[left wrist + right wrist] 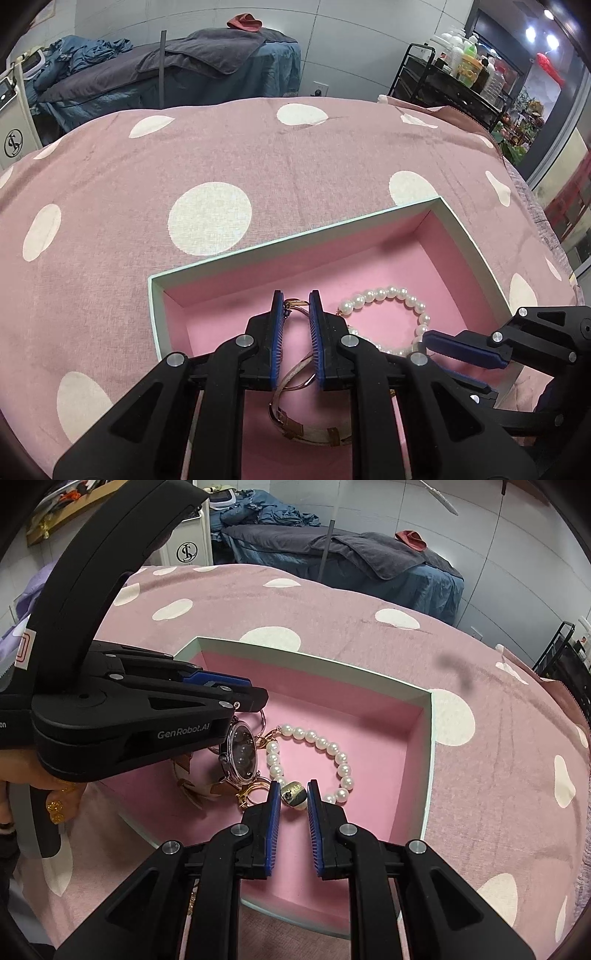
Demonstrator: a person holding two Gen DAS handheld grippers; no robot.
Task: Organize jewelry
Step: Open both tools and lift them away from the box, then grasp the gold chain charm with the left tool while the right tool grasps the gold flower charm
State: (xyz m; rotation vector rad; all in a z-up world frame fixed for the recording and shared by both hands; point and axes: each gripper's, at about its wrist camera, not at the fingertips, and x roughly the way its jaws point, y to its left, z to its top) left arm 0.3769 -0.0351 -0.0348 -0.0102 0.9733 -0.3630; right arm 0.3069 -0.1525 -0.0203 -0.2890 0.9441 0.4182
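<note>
1. Left wrist view: the left tongs [296,301] are clamped on the rose-gold watch [295,384] near its case, with the strap trailing down onto the pink floor of the open box [258,245]. The release looks like the step in hand. To do it well, I would lower until the case rests flat, then part the tongs gently so the strap does not snag the pads.

2. Same view: the box sits on a pink polka-dot bed cover [207,173]. It holds the watch and, just beside it, a pearl bracelet [384,295].

3. Right wrist view: the right tongs [293,794] are clamped on the bracelet's gold bead [293,794], while the pearls lie in a loop on the box floor. Set the bead down clear of the watch, so the two pieces do not tangle.
</note>
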